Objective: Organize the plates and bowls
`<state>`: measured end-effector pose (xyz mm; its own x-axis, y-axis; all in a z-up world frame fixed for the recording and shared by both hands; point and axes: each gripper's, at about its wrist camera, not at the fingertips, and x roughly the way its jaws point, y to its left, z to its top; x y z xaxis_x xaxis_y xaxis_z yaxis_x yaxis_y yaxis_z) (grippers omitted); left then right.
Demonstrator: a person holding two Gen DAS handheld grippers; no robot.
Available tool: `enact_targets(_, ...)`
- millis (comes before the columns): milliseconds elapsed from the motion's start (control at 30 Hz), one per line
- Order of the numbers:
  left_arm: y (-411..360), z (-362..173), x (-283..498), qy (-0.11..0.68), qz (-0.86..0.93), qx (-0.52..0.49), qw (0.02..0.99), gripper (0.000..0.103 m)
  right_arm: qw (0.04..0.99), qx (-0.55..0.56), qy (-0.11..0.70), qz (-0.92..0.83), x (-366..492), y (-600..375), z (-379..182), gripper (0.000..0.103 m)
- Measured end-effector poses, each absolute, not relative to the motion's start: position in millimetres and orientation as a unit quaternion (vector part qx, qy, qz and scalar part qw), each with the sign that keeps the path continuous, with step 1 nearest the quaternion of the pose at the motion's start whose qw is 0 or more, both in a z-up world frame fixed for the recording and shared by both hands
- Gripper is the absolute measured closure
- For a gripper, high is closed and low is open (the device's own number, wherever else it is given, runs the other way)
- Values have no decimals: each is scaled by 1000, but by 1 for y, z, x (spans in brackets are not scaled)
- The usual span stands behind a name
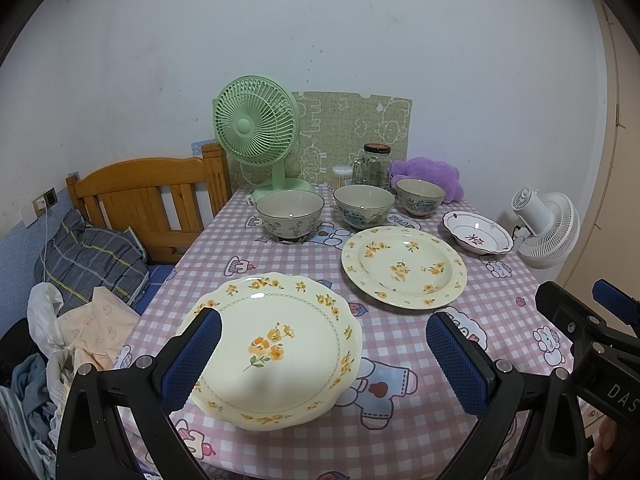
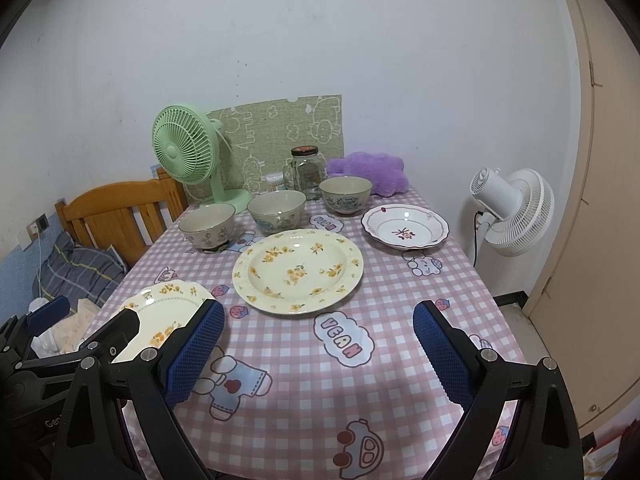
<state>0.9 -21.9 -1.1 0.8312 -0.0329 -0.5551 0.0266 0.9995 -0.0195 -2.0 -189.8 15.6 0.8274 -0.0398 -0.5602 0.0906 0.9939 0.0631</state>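
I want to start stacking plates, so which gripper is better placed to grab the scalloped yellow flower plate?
Left. The left gripper is open right over the scalloped plate, while the right gripper hangs over bare tablecloth.

A checked-cloth table (image 2: 304, 360) carries three plates, three bowls, jar, green fan.

stuff you can't really make out here

in the right wrist view the scalloped plate (image 2: 168, 312) is half covered by the left gripper (image 1: 322, 356) frame and a blue pad. the glass jar (image 2: 305, 172) has its base behind the bowls and its label is too small to read. the cotton swab tub (image 2: 274, 181) peeks out behind the middle bowl (image 2: 276, 211). the white fan (image 1: 546, 232) stand drops below the table edge. the clothes pile (image 1: 52, 344) runs off the left wrist view's border.
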Motion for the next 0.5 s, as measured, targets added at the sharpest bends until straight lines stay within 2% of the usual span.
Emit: enact_targets(500,-22,-2,0,290,-16,-6,957,0,955,44,292,-35,-3,-190,16,6)
